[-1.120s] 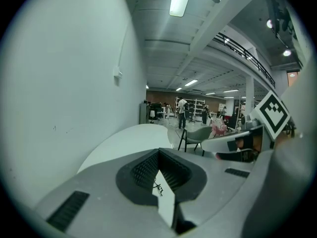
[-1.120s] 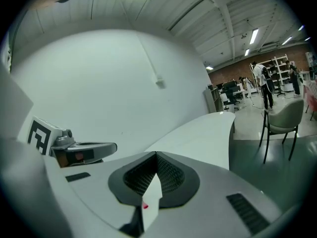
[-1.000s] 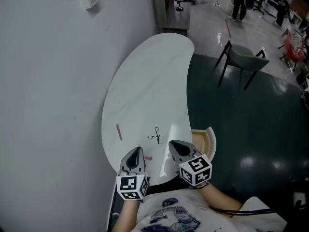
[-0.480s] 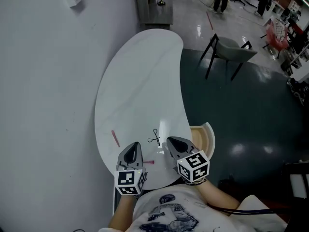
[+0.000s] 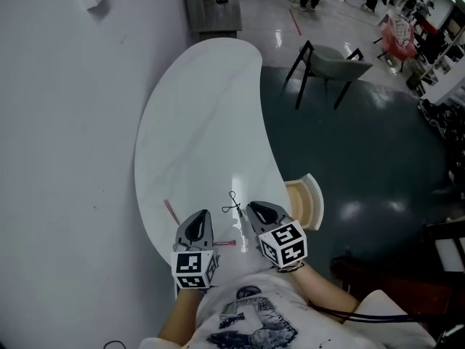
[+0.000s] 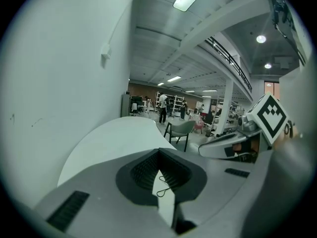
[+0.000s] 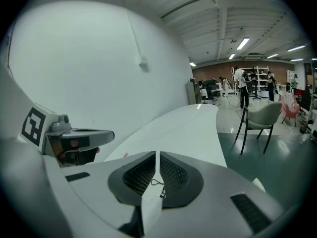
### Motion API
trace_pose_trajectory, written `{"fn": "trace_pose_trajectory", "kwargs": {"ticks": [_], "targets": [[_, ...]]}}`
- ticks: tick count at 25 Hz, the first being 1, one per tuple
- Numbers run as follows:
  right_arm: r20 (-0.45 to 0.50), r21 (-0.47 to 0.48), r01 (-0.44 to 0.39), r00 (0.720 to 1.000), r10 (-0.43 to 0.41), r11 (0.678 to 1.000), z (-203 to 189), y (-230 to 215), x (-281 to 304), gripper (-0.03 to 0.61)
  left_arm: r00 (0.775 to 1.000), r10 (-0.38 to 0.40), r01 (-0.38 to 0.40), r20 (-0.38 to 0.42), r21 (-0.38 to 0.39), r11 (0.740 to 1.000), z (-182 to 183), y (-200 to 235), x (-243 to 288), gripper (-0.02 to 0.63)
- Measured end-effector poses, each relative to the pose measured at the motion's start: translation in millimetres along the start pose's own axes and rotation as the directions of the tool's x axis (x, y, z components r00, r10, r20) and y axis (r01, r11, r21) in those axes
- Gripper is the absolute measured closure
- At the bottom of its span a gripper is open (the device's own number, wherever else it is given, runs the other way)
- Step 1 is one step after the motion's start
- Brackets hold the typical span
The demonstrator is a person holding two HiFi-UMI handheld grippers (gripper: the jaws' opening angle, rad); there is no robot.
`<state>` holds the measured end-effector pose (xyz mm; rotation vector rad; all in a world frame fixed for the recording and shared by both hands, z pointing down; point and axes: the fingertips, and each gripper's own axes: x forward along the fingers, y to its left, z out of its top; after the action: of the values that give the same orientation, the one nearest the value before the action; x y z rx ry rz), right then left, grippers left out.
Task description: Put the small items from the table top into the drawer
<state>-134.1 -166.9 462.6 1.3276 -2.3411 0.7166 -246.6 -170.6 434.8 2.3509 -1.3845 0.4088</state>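
From where I stand, the job looks barely begun. Three small items lie on the white kidney-shaped desk [image 5: 203, 122]: a thin black wire loop [image 5: 232, 206] just ahead of the right claw [image 5: 258, 211], a slim pink stick [image 5: 171, 211] off towards the wall side, and a short pink piece [image 5: 224, 244] on the near edge between the two tools. The pale wooden drawer [image 5: 317, 198] stands pulled open at the desk's right side, and I see nothing in the part of its inside that shows. So the opening seems done, and every pick and drop is left. The left claw [image 6: 159, 152] has its tips together with nothing in it; the wire loop only shows on the desk beyond it. The right claw is likewise closed and empty, and it hangs just above the desk close to that loop. As for writing, I can read none: the cubes [image 5: 283, 243] on the tools carry only black-and-white square patterns, and the print on the person's shirt is too blurred to read.
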Motion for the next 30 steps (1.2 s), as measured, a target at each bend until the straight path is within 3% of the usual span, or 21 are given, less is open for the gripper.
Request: {"fn": "trace_pose_trajectory", "kwargs": {"ticks": [6, 9, 18, 25, 30], "targets": [[-0.049, 0.019, 0.021, 0.999, -0.020, 1.000, -19, -3, 12, 0.553, 0.999, -0.031, 0.031, -0.027, 0.007, 1.000, -11, 3, 12, 0.594], [-0.084, 0.029, 0.015, 0.996, -0.013, 0.999, -30, -3, 18, 0.487, 0.998, -0.044, 0.045, -0.049, 0.008, 0.999, -18, 3, 16, 0.594], [-0.151, 0.055, 0.000, 0.989, 0.009, 0.998, -52, -9, 41, 0.403, 0.994, -0.063, 0.064, -0.088, 0.015, 0.998, -29, 8, 31, 0.594], [-0.239, 0.000, -0.001, 0.971, 0.001, 1.000, -84, -11, 66, 0.400, 0.988, -0.074, 0.077, -0.135, 0.015, 0.997, -42, 13, 38, 0.594], [-0.295, 0.013, -0.003, 0.955, 0.006, 1.000, -103, -13, 78, 0.401, 0.984, -0.084, 0.087, -0.156, 0.010, 0.996, -46, 16, 42, 0.594]]}}
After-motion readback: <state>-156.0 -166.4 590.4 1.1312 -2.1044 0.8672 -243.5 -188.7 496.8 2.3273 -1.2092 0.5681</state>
